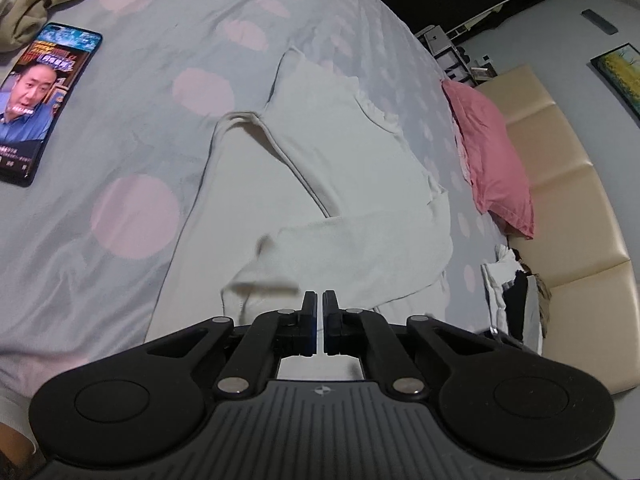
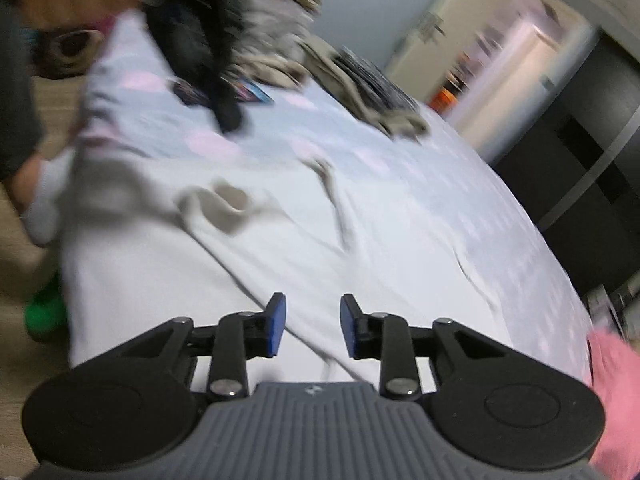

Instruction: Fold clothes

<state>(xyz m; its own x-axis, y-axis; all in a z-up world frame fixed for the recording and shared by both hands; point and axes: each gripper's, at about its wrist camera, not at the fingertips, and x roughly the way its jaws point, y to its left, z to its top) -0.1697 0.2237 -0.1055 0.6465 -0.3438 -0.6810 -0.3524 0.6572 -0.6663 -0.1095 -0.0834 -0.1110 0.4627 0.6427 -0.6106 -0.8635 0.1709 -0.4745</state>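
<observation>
Two grippers over one white garment (image 1: 320,168), spread on the dotted bedsheet (image 1: 120,120). Left gripper (image 1: 322,300) clenched, with only a thin slit between the pads and no cloth seen in it; a folded sleeve lying just ahead and slightly left of the tips. Right gripper (image 2: 313,320) released, jaws apart, hovering over plain white cloth (image 2: 280,240), nothing pinched. Long axis of the garment running away from the left tongs, up the picture toward the pillow (image 1: 496,152) side. Probably nearer to the sleeve: the left one. Phone (image 1: 36,100) well apart.
</observation>
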